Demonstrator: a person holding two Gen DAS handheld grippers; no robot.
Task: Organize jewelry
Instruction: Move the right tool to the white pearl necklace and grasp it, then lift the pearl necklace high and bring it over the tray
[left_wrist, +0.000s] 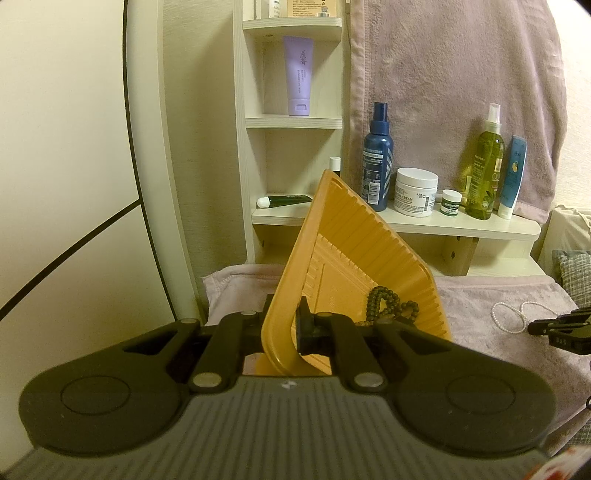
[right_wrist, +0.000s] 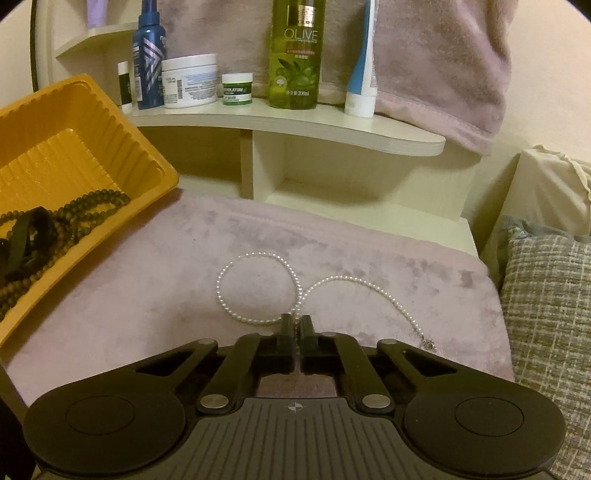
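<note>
An orange ribbed plastic tray (left_wrist: 351, 240) is tilted up, and my left gripper (left_wrist: 284, 317) is shut on its near wall. A dark brown bead strand (left_wrist: 388, 306) lies inside the tray (right_wrist: 55, 155), bunched at its low end (right_wrist: 85, 206). A white pearl necklace (right_wrist: 258, 254) lies looped on the mauve towel (right_wrist: 147, 266), right of the tray. My right gripper (right_wrist: 295, 321) is shut on the pearl necklace where its loops cross. In the left wrist view the pearl necklace (left_wrist: 511, 317) shows at the right, with my right gripper (left_wrist: 535, 326) at it.
A white shelf (right_wrist: 295, 125) behind the towel carries a blue spray bottle (right_wrist: 147, 55), a white cream jar (right_wrist: 190, 81), a small green jar (right_wrist: 238, 88), an olive bottle (right_wrist: 295, 55) and a tube (right_wrist: 364, 55). A checked pillow (right_wrist: 546, 314) lies at the right.
</note>
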